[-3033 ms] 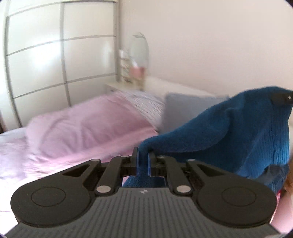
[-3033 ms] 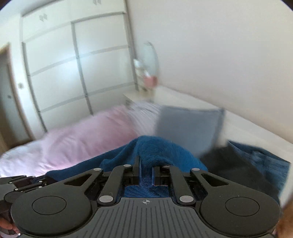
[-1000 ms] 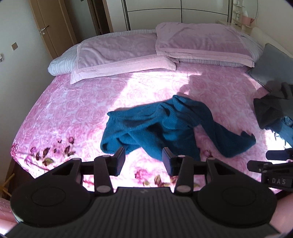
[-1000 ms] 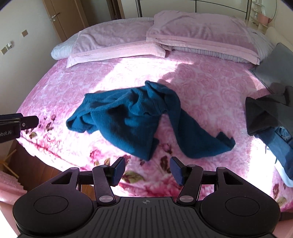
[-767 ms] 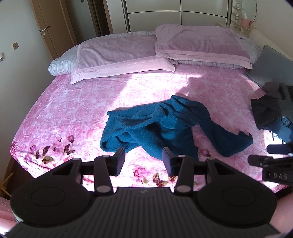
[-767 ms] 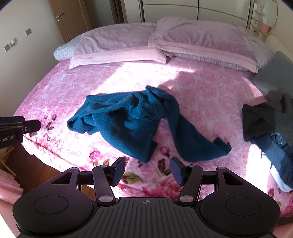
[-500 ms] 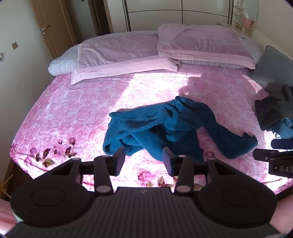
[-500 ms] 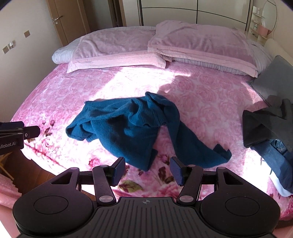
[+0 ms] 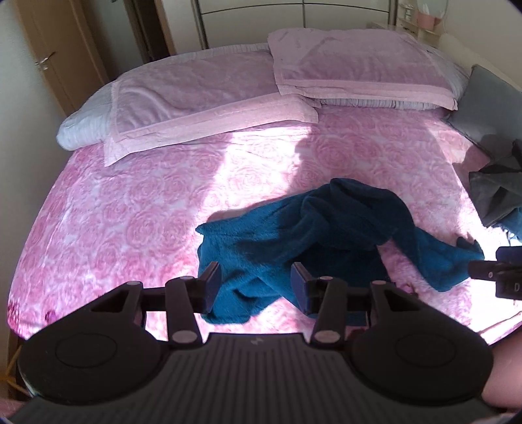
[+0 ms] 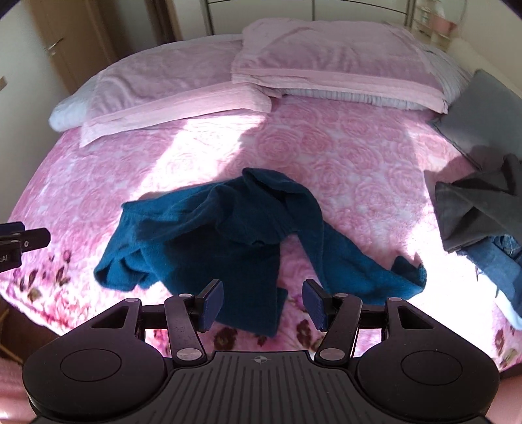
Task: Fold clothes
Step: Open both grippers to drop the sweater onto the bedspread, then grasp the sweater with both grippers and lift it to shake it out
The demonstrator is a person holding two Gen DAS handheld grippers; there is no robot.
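Here is what you have before you, counted:
Blue sweaters: one (image 10: 228, 234), crumpled on your bed.
Pink pillows: two (image 10: 169, 88) (image 10: 336, 62).
Grey cushions: one (image 10: 483, 111).
Dark grey garments: one (image 10: 473, 212).
Jeans: one pair (image 10: 496, 261).
Grippers: two, your left gripper (image 9: 256, 282) and right gripper (image 10: 262, 303).
Doors: one (image 9: 49, 58).

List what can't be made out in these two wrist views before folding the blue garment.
- Blue garment: crumpled, folds hide its own front, collar and one sleeve in both views.
- Its near hem: covered by the right gripper in the right wrist view and by the left gripper in the left.
- Grey garment and jeans: cut off by the right edge; full shape unknown.
- Shelf items: too small and blurred.
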